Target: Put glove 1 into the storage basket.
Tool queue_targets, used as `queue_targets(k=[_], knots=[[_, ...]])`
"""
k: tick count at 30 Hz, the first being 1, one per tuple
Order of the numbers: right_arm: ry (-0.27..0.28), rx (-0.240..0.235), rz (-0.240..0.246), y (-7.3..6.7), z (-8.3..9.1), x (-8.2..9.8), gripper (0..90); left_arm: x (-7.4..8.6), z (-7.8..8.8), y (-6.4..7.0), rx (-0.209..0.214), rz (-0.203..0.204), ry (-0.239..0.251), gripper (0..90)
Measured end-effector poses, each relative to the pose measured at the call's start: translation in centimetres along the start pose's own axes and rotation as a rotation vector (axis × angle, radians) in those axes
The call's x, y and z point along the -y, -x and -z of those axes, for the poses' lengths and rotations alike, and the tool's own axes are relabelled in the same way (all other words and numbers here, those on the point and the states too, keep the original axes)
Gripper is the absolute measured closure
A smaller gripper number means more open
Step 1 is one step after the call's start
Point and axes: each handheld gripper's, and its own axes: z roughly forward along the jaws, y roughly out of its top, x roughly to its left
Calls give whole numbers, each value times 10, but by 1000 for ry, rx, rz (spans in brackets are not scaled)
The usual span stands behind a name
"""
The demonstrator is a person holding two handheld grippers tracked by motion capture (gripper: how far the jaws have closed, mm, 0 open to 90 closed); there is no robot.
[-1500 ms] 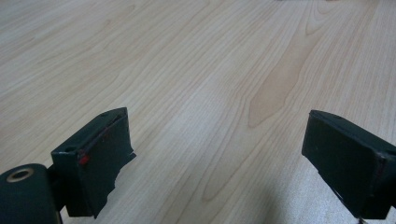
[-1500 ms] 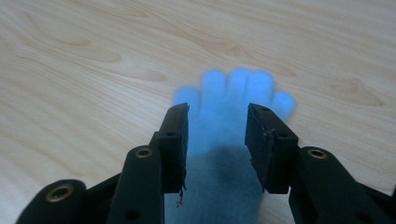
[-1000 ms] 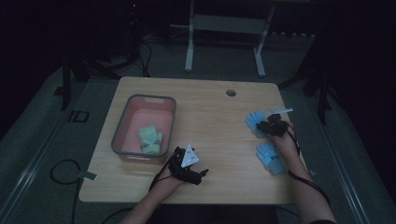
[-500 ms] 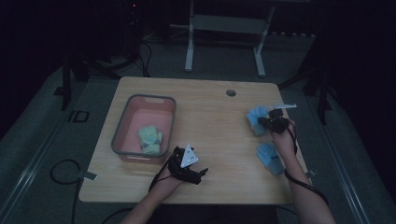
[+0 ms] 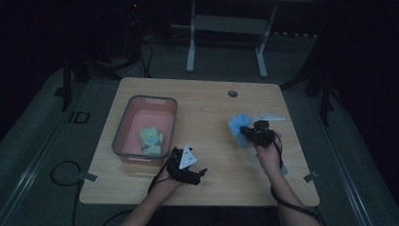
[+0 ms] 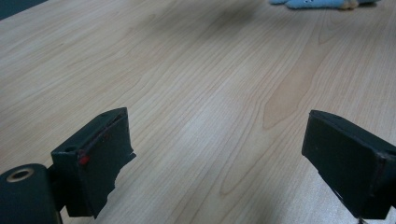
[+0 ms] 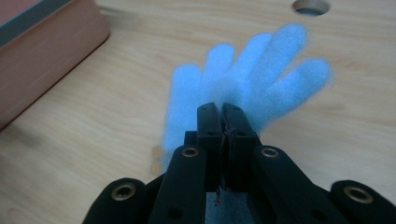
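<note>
A light blue fuzzy glove (image 7: pixel 280 70) hangs from my right gripper (image 7: pixel 226 109), whose jaws are shut on its cuff, fingers pointing away. In the high view the right gripper (image 5: pixel 256 134) holds the glove (image 5: pixel 237 126) above the right half of the wooden table (image 5: pixel 207 113). My left gripper (image 5: pixel 197 175) rests near the table's front edge. In the left gripper view its jaws (image 6: pixel 215 154) stand wide open over bare wood with nothing between them. Another light blue fabric piece (image 6: pixel 322 3) lies on the table at the top of that view.
A pink bin (image 5: pixel 121 136) with a grey rim stands on the left half of the table and holds a green and yellow cloth item (image 5: pixel 151 140). The bin's side (image 7: pixel 42 51) is to the left of the held glove. A round cable hole (image 5: pixel 233 93) sits near the far edge.
My right hand has moved left toward the table's middle and risen, carrying the blue glove off the right side. The left gripper has stayed in place.
</note>
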Motion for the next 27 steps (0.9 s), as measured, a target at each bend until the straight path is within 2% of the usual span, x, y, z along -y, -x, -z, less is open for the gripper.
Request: queue_targets(k=[5,10,13,14,15,19,22,27], knots=[[7,11,-48,-24,0,10,871,0,0,1,-5,-10,1,80],[3,47,-49,-46,2,20,871,1,2,0,-7,-8,-4,80],[1,53,-55,-52,3,23,871,1,4,-1,-7,4,-1,80],[5,44,-76,-54,3,26,871,2,5,-2,-5,22,9,80],[8,51,-76,-61,2,32,871,2,5,-2,-2,31,16,80],[14,26,-127,-63,-2,42,869,3,4,0,1,21,4,80],[0,55,-116,-65,-8,49,870,4,1,2,4,20,-7,80],[-8,76,-145,-62,-18,54,868,6,-1,4,7,19,-18,80]])
